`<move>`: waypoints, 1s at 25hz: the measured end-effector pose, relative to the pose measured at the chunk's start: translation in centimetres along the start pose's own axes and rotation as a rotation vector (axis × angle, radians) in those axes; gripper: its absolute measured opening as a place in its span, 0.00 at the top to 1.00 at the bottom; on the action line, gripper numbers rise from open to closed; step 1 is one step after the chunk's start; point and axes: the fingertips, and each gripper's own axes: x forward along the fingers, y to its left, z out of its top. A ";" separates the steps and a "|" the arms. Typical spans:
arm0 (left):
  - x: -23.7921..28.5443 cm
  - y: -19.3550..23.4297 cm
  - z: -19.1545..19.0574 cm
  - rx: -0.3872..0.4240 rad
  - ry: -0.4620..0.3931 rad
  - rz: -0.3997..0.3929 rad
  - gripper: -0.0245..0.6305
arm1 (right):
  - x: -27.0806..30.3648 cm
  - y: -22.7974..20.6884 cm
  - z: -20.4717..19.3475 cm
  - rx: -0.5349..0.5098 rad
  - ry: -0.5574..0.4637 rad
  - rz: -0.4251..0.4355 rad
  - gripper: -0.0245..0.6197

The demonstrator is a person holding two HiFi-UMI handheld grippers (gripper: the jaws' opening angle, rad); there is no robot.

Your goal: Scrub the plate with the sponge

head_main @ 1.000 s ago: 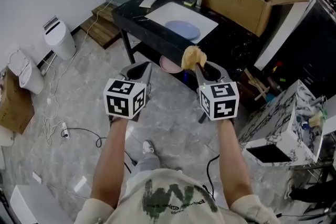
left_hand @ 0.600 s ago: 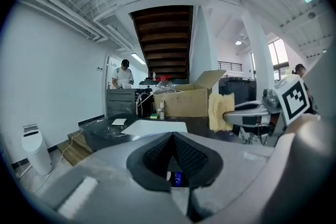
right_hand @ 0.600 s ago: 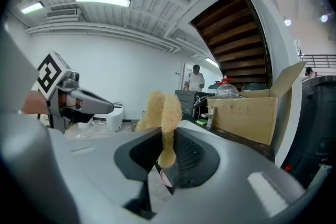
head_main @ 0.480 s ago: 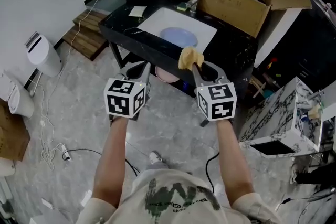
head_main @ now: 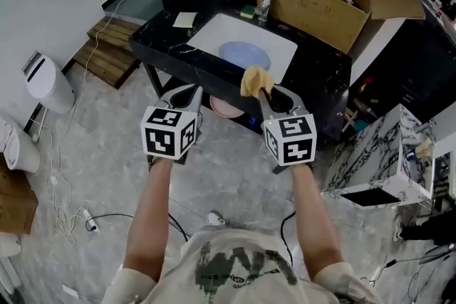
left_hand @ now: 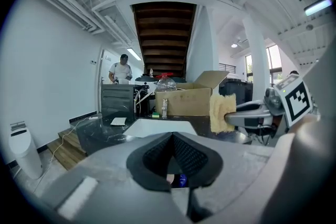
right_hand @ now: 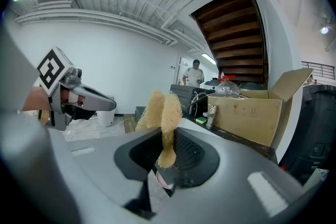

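Two sets of jaws are closed: the right gripper (head_main: 265, 92) pinches the yellow sponge (head_main: 255, 80) by one edge, leaving its bulk free to scrub, the left gripper (head_main: 187, 97) is pressed together empty, and the blue plate (head_main: 244, 54) lies ahead of both in the sink (head_main: 214, 32).

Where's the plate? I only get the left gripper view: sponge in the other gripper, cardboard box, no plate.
Observer: Head view shows the blue plate lying in the white basin set in the black table, straight ahead.
Operator: Are we over it?
Observer: Doesn't look like it. The left gripper and right gripper appear to hang short of the table's near edge, above the floor.
Operator: Grip solid?
Observer: Right gripper view: jaws shut on the sponge near its lower end; most of it stands folded above them.
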 end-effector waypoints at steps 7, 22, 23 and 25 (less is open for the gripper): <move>0.8 1.8 -0.5 0.016 0.016 -0.033 0.96 | 2.0 0.3 0.6 0.012 0.002 -0.034 0.86; 4.8 5.6 -0.6 0.029 0.030 -0.051 0.96 | 7.1 -0.5 0.4 0.029 0.000 -0.053 0.86; 5.3 5.8 -0.6 0.029 0.031 -0.052 0.96 | 7.6 -0.7 0.4 0.028 0.001 -0.053 0.86; 6.4 6.2 -0.5 0.031 0.034 -0.056 0.96 | 8.6 -1.2 0.3 0.030 0.003 -0.055 0.86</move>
